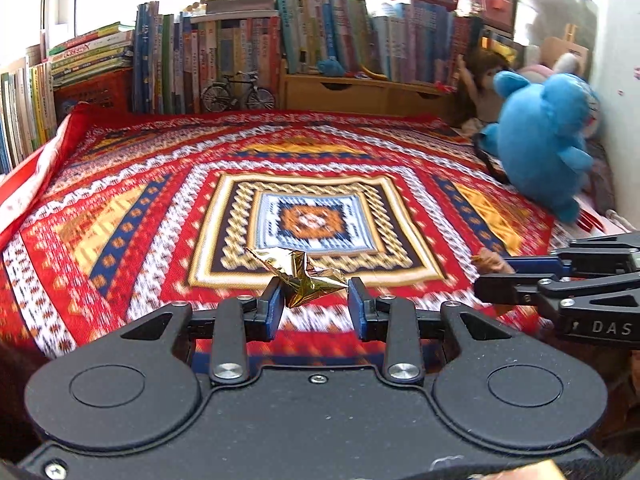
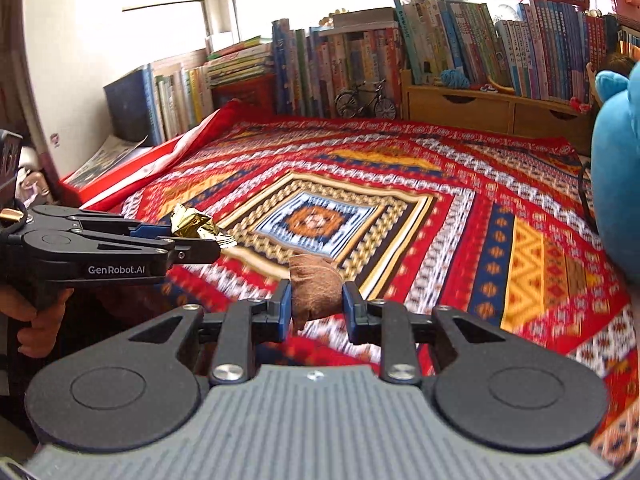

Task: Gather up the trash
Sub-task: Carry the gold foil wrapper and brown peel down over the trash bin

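While both grippers hang over the cloth's (image 1: 132, 216) near edge, left gripper (image 1: 316, 300) jaws clamp gold foil (image 1: 308, 280); right gripper (image 2: 316, 304) jaws clamp a brown wad (image 2: 314, 288).

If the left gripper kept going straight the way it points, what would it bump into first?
Probably the patterned blanket: the left gripper, holding gold foil, tilts downward toward the central diamond. Nothing else lies in that line, though depth is unclear.

Your patterned cloth (image 1: 168, 208) smears with motion blur near both cameras. The blue plush toy (image 2: 616, 184) is cut off by the right edge (1 doll (image 1: 478, 80) sits half hidden behind it).
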